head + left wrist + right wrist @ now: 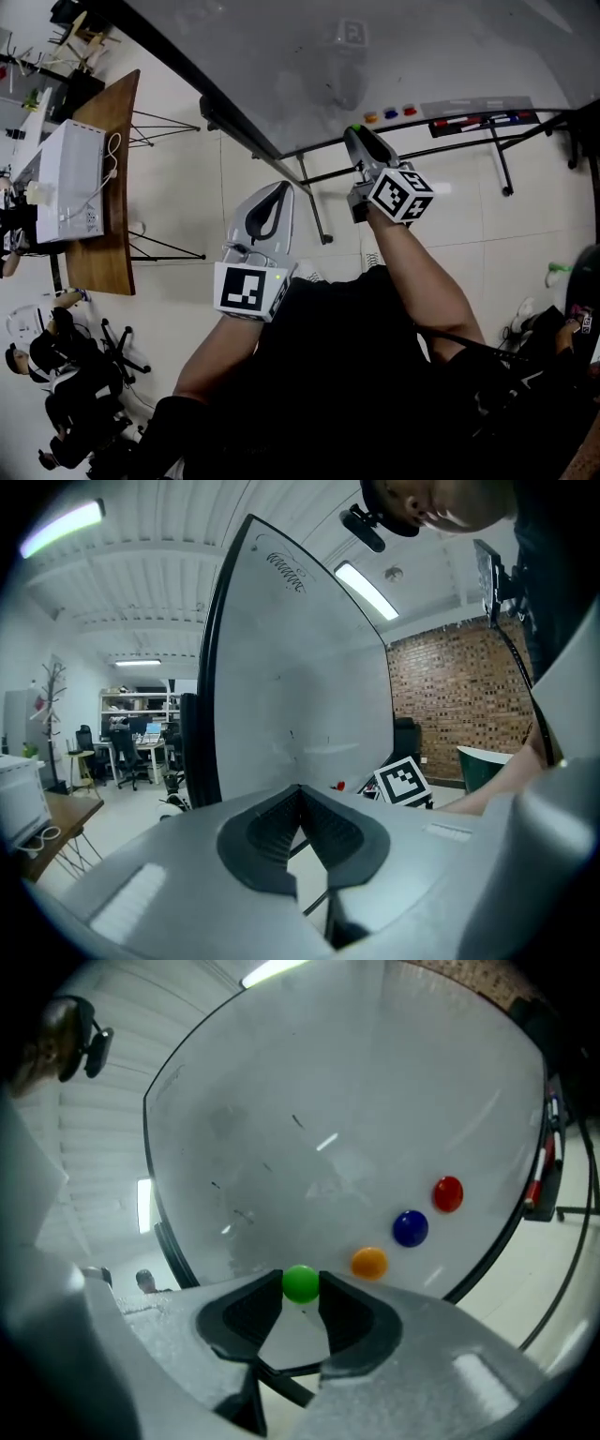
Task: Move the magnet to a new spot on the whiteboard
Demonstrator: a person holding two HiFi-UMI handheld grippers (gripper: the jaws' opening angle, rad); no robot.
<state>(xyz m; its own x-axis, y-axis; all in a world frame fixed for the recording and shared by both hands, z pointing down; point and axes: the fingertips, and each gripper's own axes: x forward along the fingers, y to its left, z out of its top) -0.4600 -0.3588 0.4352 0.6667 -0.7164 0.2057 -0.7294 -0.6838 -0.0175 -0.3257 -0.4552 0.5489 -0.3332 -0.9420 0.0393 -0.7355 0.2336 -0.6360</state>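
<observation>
Pinching the green magnet (300, 1283), the right tool (358, 135) faces the whiteboard (328, 1129) (left tool (300, 791) closed).

The magnet (300, 1282) is a small, round, bright green ball pinched between the two jaw tips of the right tool (301, 1294). It sits at the face of the whiteboard (356, 1129), a large, faintly smudged, dark-framed white panel, toward its 6 o'clock edge in the right gripper view.
</observation>
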